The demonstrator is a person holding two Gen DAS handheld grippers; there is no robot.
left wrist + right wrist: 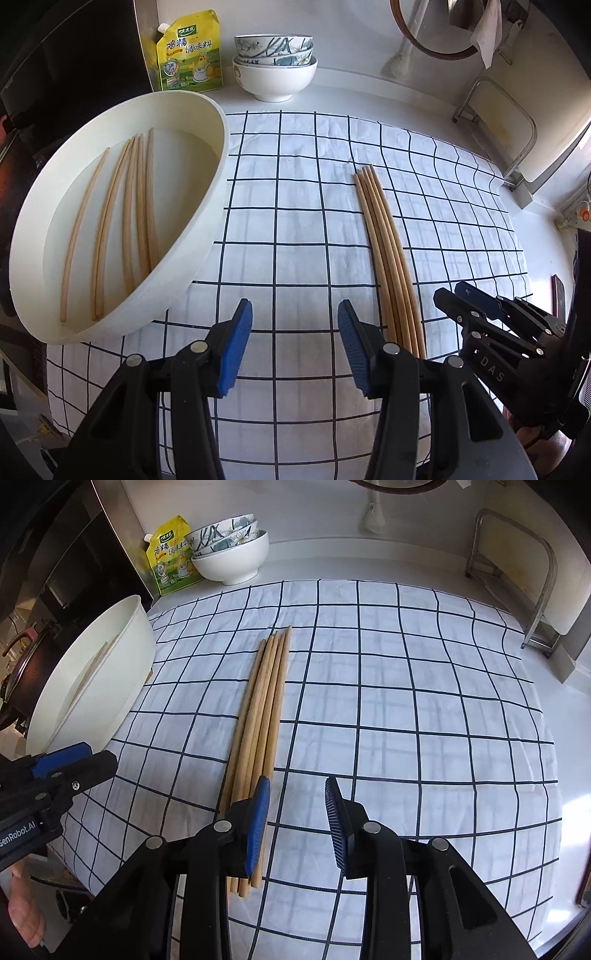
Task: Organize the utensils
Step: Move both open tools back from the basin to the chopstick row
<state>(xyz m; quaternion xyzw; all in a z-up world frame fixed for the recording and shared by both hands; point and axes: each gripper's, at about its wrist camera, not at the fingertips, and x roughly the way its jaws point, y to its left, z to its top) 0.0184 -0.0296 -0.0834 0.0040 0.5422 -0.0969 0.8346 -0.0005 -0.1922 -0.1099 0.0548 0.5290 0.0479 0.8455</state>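
Several wooden chopsticks (pixel 388 243) lie side by side in a bundle on the checked cloth (pixel 295 206); they also show in the right wrist view (pixel 264 709). Several more chopsticks (pixel 133 214) lie in a white basin (pixel 207 206) at the left. My left gripper (pixel 294 314) is open and empty, above the cloth between basin and bundle. My right gripper (pixel 297 788) is open and empty, just right of the bundle's near ends; its left finger (pixel 258 812) overlaps them. The right gripper also shows in the left wrist view (pixel 454 295).
A yellow seasoning pouch (pixel 190 51) and stacked bowls (pixel 274 66) stand at the back. A metal rack with a board (pixel 517 576) stands at the back right. A dark stove and pot (pixel 22 664) sit left of the basin (pixel 92 672). The left gripper (pixel 74 764) shows at the left.
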